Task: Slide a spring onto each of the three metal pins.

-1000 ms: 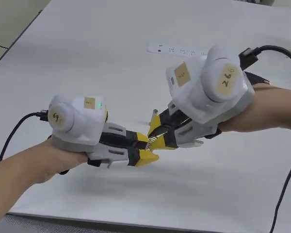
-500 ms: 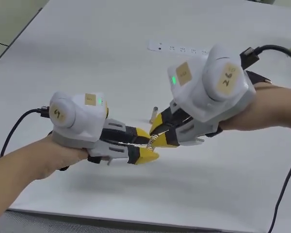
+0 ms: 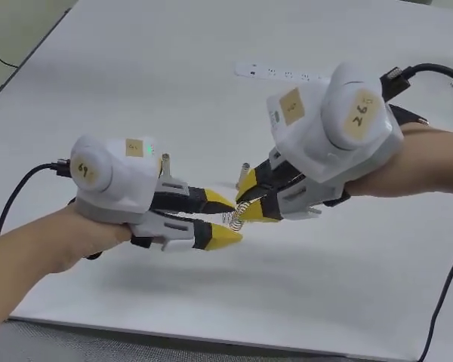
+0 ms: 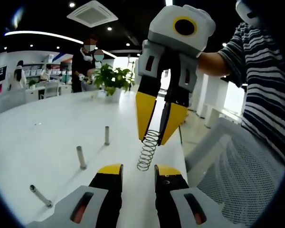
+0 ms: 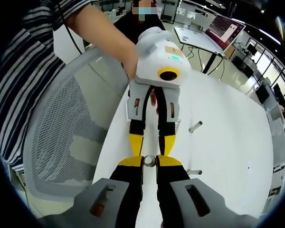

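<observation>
The right gripper (image 3: 248, 205) is clamped on one end of the spring (image 4: 147, 151) and holds it in the air above the near edge of the surface (image 3: 174, 90). The left gripper (image 4: 138, 169) faces it tip to tip with its jaws apart, and the spring's free end sits at that gap. Three pins (image 4: 80, 157) rest on the surface, clear of the spring.

Small coiled steel spring (image 3: 235, 216) — upper end hidden between yellow tips of right gripper (image 3: 244, 207). Short grey metal pin (image 3: 165, 164): base behind left gripper (image 3: 232, 219). Second pin (image 3: 245, 169): base behind right gripper. White power strip (image 3: 273, 73) — far end covered.
</observation>
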A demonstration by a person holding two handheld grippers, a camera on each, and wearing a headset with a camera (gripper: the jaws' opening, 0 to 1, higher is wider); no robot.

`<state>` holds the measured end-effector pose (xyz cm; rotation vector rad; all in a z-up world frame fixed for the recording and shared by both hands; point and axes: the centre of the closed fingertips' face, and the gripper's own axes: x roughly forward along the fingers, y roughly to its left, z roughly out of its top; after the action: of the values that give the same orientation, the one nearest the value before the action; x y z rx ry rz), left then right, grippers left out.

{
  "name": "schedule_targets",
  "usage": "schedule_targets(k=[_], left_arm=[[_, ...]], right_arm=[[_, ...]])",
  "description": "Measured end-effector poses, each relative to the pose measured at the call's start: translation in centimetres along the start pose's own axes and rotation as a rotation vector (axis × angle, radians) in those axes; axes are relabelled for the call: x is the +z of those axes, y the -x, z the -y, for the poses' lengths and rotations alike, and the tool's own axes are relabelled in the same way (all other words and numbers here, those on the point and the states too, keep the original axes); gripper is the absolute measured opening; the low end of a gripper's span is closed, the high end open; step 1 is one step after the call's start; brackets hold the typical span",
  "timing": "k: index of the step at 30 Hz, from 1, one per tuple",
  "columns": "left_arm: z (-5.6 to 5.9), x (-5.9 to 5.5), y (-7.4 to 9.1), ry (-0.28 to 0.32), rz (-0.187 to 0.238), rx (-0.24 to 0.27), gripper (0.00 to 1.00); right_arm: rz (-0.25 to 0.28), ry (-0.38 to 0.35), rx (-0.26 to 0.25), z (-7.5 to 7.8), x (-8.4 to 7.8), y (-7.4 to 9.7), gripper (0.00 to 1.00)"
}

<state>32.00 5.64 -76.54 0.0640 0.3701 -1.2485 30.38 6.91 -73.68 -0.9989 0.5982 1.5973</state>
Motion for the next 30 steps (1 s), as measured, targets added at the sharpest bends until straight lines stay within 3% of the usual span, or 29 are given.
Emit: schedule_targets(k=[5, 19, 30], left_arm=[[-0.5, 0.2, 0.9, 0.007, 0.012, 0.025, 0.23], [-1.9, -0.9, 4.4, 0.025, -0.007, 0.087, 0.32], [-3.7, -1.4, 7.5, 0.043, 0.012, 0.189, 0.53]], right_arm=[[0.001, -0.006, -0.002, 0.1, -0.1, -0.1, 0.07], [-0.017, -0.025, -0.019, 0.3, -1.4, 0.1, 0.07], [-0.025, -0.051, -0.035, 0.4, -2.4, 0.6, 0.07]])
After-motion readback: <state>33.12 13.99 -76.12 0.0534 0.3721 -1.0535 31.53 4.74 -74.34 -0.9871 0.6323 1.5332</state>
